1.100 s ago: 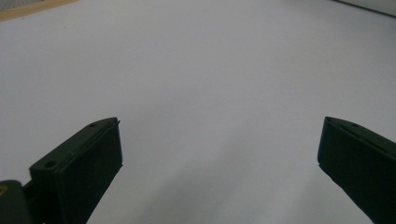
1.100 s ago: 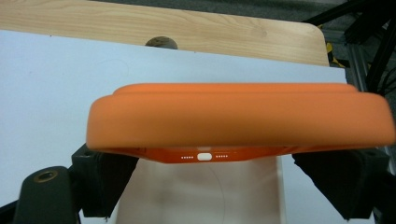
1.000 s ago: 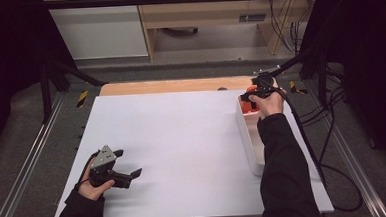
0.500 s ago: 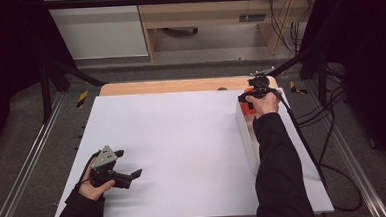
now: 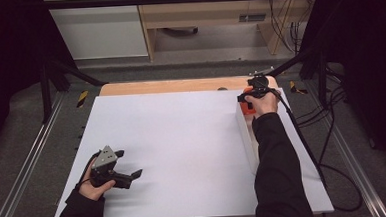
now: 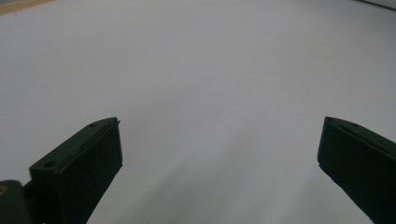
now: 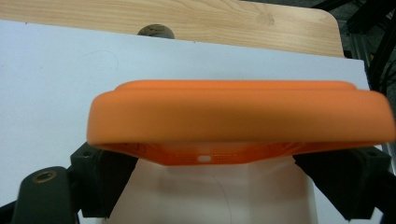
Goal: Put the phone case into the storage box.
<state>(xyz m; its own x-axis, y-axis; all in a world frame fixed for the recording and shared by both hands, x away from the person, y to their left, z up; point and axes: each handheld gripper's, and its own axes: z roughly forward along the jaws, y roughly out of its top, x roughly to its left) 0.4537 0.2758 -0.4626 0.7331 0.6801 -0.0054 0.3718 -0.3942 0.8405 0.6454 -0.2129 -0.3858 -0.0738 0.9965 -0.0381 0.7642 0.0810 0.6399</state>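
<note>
Right tool [image 5: 245,96] is at the far end of the white box [image 5: 246,136], which lies along the right side of the counter [image 5: 182,139]. It has hold of an orange phone case [image 7: 238,116]. In the right gripper view the case spans the frame crosswise, its rim toward the camera, with port cut-outs visible along its lower edge. Both black jaws sit just under the case's two ends; pads appear to press on it. The jaws have just been opening slightly, with the case between them. In the high view the case shows as a small orange patch [image 5: 248,93] directly over the far end of the white box, just before the person's right hand [image 5: 263,102].

Beyond the case, relative to the white box: bare white sheet, then the wooden edge of the counter [image 7: 210,18] with a round hole [image 7: 155,31] in it.

Left tool [image 5: 127,176] rests low on the counter, well apart from the white box, near the front left corner of the sheet, held by the left hand [image 5: 92,186]. Its jaws stand wide apart, nothing between them; the left gripper view shows plain white surface between the two black jaws.
</note>
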